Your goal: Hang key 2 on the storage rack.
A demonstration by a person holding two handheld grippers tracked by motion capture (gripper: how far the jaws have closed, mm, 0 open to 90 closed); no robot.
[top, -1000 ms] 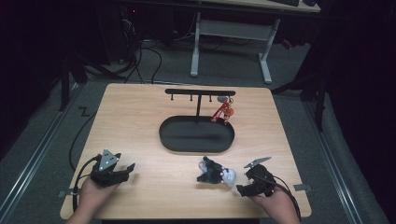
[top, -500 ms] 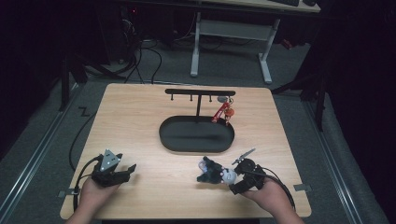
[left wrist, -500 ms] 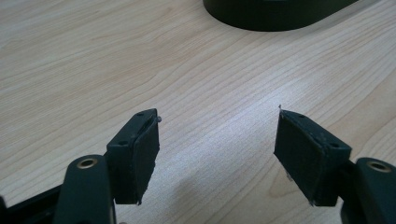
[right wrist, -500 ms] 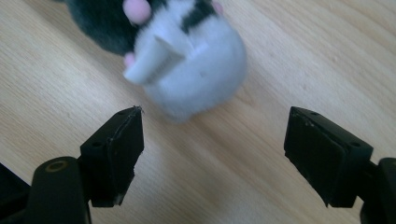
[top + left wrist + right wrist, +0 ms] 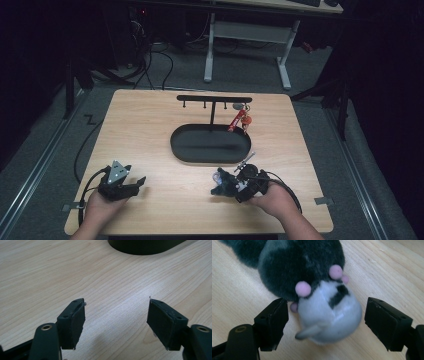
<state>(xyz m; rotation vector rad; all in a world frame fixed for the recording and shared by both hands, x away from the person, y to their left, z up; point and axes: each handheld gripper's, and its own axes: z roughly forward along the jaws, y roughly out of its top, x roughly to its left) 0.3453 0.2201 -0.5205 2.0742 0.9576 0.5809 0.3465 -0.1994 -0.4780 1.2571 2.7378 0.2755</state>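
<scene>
Right jaws: spread wide on the right gripper [image 5: 325,325], the plush toy's [image 5: 312,287] pale end bracketed between the pads; no firm contact can be made out.
Toy axis: run straight away from the jaws, dark body farthest.
Toy position: on the wooden table [image 5: 150,130], front right, just short of the black oval tray [image 5: 210,144].
Nearer hand: right.
Left jaws: left gripper [image 5: 116,322] released, nothing held, over bare wood, well apart from the toy.
Judgement: closing is likely next.
</scene>
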